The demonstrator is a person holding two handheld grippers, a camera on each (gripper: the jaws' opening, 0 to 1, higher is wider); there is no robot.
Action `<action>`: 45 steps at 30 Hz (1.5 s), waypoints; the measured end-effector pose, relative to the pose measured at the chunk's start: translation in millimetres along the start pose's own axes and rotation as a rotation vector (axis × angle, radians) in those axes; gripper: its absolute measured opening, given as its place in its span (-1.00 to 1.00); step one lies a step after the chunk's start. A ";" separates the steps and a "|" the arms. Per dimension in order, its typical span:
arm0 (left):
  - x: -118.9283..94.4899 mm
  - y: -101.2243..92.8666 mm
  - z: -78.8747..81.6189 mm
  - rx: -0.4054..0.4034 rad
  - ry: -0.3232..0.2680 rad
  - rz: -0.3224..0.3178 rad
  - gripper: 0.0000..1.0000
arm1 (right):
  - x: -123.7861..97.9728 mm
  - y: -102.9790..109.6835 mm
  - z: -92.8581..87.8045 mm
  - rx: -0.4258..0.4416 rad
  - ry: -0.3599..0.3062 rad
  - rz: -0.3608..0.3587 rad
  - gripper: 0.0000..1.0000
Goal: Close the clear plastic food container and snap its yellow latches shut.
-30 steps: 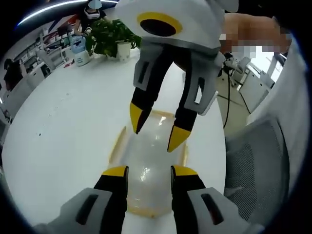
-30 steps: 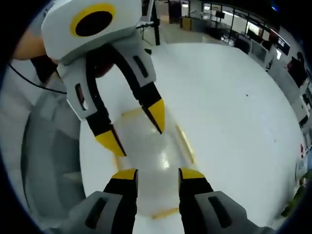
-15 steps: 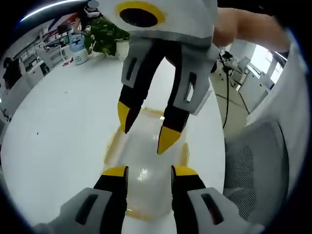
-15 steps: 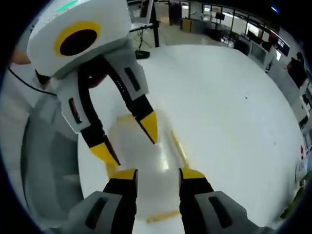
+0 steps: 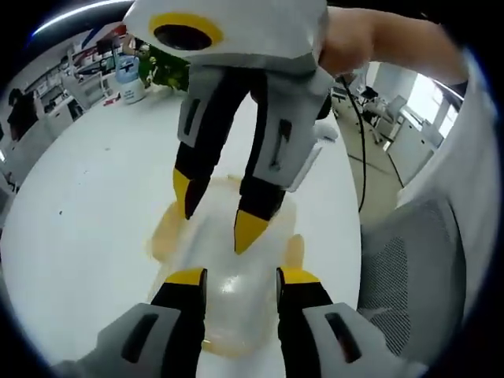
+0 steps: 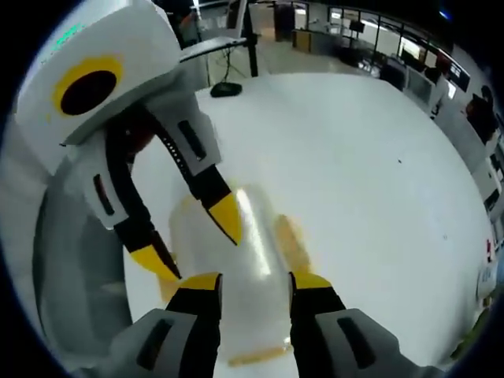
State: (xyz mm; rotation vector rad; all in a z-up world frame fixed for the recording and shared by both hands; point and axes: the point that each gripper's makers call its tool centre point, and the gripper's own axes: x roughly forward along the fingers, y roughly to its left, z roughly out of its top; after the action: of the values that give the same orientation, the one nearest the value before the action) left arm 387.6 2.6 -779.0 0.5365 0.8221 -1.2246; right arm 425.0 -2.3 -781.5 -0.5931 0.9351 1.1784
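While the clear container (image 5: 224,287) lies on the white counter (image 5: 87,205) between both tools, the right hand-held gripper (image 5: 211,223) has been lowered onto its lid over the last second, jaws parted and empty. The left hand-held gripper (image 5: 239,279) is held open at the near end. The yellow latches (image 6: 290,240) appear blurred, perhaps unsnapped, so pressing remains.

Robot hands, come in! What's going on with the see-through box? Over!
Left gripper and right gripper both open, poised over clear container. Container on white table, yellow latches sticking out. Nothing in the way.
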 end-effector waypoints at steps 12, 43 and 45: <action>0.2 -11.0 1.6 -0.011 -0.023 0.018 -0.29 | 1.6 -12.5 3.3 -0.014 0.012 -0.005 -0.30; 7.1 -23.0 -5.1 0.193 0.043 0.119 -0.14 | 16.2 -13.7 6.4 -0.004 0.066 0.147 -0.28; 7.4 -22.3 -5.6 0.191 0.044 0.127 -0.13 | 16.5 -11.9 6.5 -0.014 0.068 0.163 -0.28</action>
State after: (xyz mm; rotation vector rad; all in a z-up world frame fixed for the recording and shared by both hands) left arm 365.6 -3.7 -786.7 0.7623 0.7003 -1.1836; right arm 439.8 7.7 -793.2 -0.5797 1.0489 1.3179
